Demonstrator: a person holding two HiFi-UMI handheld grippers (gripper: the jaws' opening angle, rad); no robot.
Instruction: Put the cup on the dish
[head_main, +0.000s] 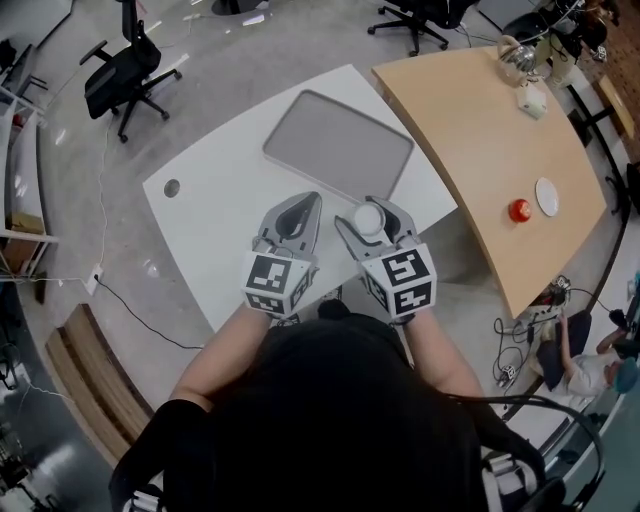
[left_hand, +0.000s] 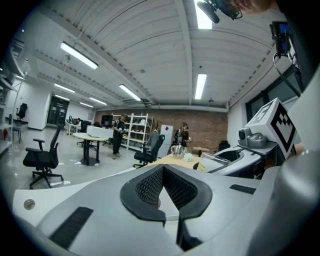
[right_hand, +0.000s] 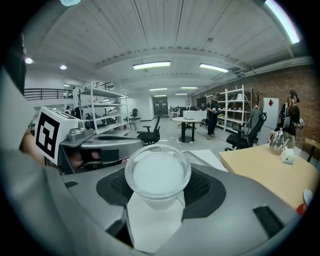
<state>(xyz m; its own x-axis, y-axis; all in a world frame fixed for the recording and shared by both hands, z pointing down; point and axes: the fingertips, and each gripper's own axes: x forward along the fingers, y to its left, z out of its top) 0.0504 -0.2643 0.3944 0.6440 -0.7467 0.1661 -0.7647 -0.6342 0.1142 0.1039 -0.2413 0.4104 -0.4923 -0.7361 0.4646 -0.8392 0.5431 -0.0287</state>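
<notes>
Cup, one of clear plastic with contents that cannot be made out, sits clamped between the jaws of the right gripper; the left gripper beside it has its jaws pressed together on nothing. One empty grey tray lies just ahead of both sets of fingertips. The single white dish rests well off to their right on the wooden table, beside one red object.
</notes>
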